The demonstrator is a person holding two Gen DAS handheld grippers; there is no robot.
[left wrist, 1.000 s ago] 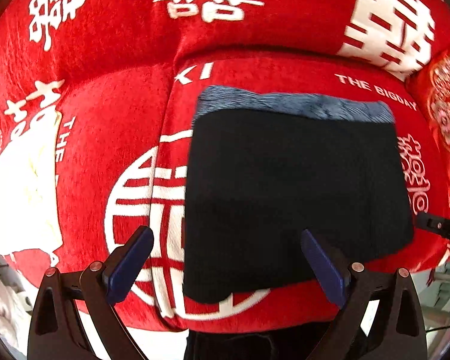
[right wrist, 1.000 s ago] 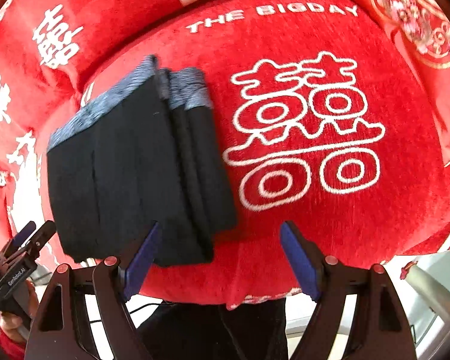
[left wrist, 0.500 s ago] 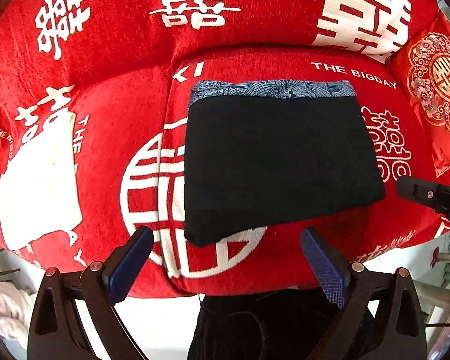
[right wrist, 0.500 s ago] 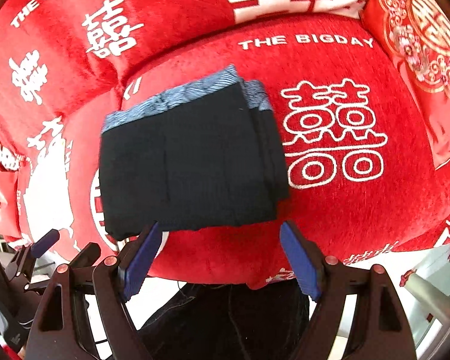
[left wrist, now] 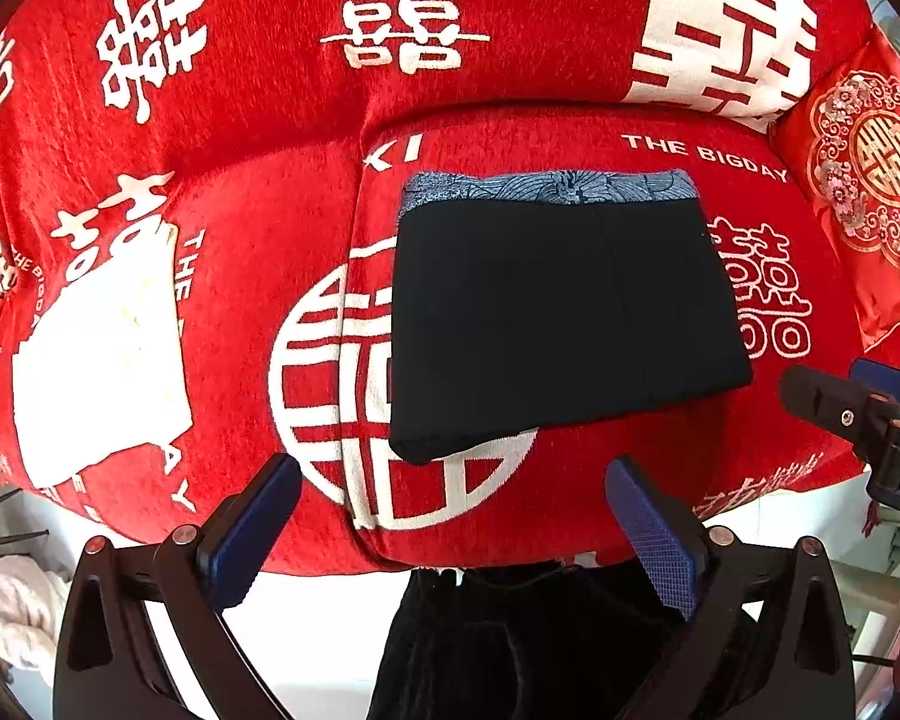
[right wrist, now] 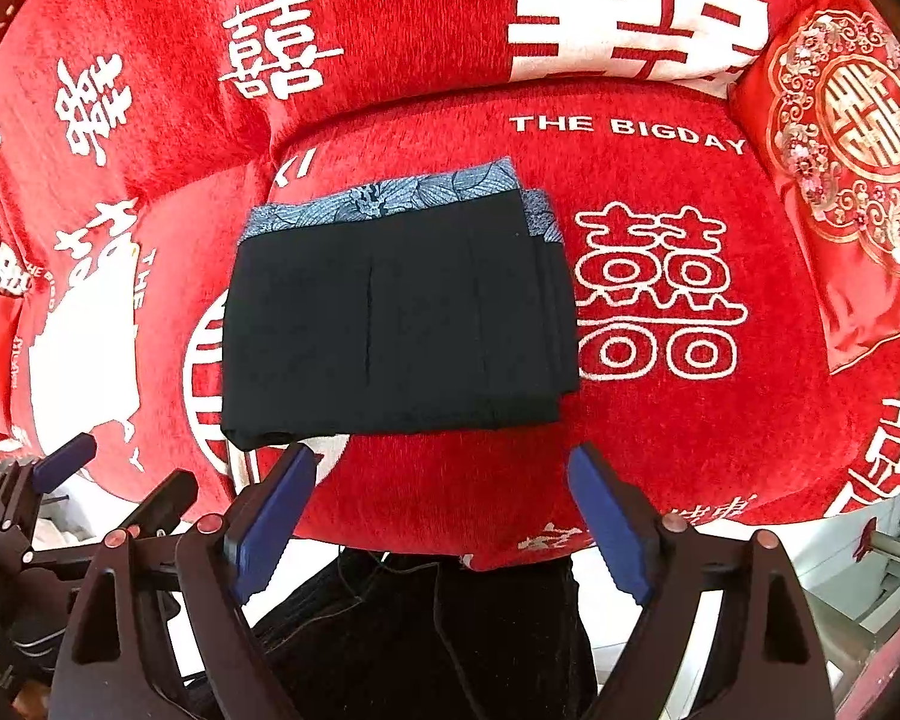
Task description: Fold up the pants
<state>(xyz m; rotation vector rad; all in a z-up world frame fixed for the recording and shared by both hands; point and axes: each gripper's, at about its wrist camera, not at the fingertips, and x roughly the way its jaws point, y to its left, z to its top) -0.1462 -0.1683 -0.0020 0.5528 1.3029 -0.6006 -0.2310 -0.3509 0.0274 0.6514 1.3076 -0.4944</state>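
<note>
The black pants (left wrist: 561,312) lie folded into a compact rectangle on the red sofa seat (left wrist: 306,222), with a blue patterned waistband along the far edge. They also show in the right wrist view (right wrist: 390,312), stacked in several layers at the right side. My left gripper (left wrist: 450,516) is open and empty, held off the seat's front edge, apart from the pants. My right gripper (right wrist: 444,510) is open and empty, also in front of the seat edge. The right gripper shows at the left view's right edge (left wrist: 858,414).
The sofa cover is red with white characters and "THE BIGDAY" lettering (right wrist: 624,132). A red embroidered cushion (right wrist: 846,138) leans at the right. A pale cloth (left wrist: 6,612) lies on the floor at lower left. The person's dark trousers (right wrist: 426,630) stand below the seat edge.
Both grippers have pulled back from the sofa, so the folded pants look smaller and farther. The pants have stayed in place, folded.
</note>
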